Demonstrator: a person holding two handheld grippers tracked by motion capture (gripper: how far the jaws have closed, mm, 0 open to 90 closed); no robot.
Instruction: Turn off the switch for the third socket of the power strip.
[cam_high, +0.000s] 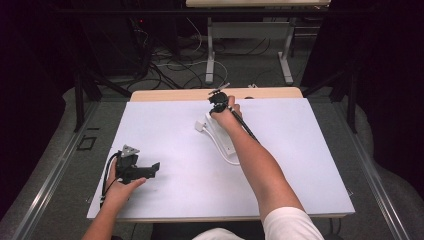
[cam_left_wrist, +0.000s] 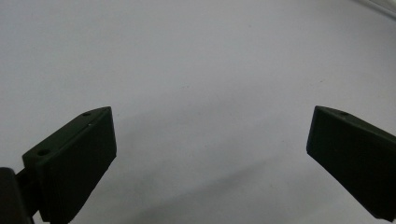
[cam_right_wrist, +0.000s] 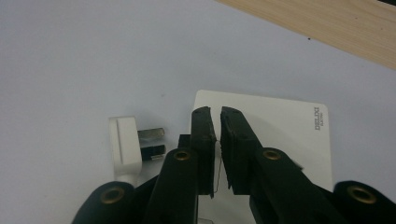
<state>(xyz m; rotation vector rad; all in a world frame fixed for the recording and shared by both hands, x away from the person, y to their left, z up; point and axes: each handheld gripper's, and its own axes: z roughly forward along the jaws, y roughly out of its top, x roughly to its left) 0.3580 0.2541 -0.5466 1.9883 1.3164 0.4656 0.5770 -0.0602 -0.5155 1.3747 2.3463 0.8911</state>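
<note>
The right gripper (cam_right_wrist: 217, 135) has its jaws nearly clenched, a thin slit left between the pads; whether a fine thread-like line in that slit is pinched there is too small to tell, so nothing can be said to be held. It hangs over the far end of a white power strip (cam_right_wrist: 280, 126), whose flat top carries small grey lettering at one corner. In the high view this gripper (cam_high: 218, 101) sits at the far middle of the table, just short of the wooden edge (cam_high: 170, 95), with the person's right forearm running back toward the near right.

The power strip (cam_high: 223, 140) lies on the white mat (cam_high: 165, 135) with its long axis going from far left to near right; most of its length is covered by the forearm. Its white plug (cam_right_wrist: 125, 144) lies just left of the strip's far end, flat on the mat, with its metal pins pointing toward the strip and the gripper. The plug's cord end is cut off behind the gripper's body.

The left gripper (cam_high: 145, 170) rests at the near left of the mat, well apart from the strip, pointing right. Its jaws stand wide and released, with bare mat (cam_left_wrist: 205, 70) between them.
</note>
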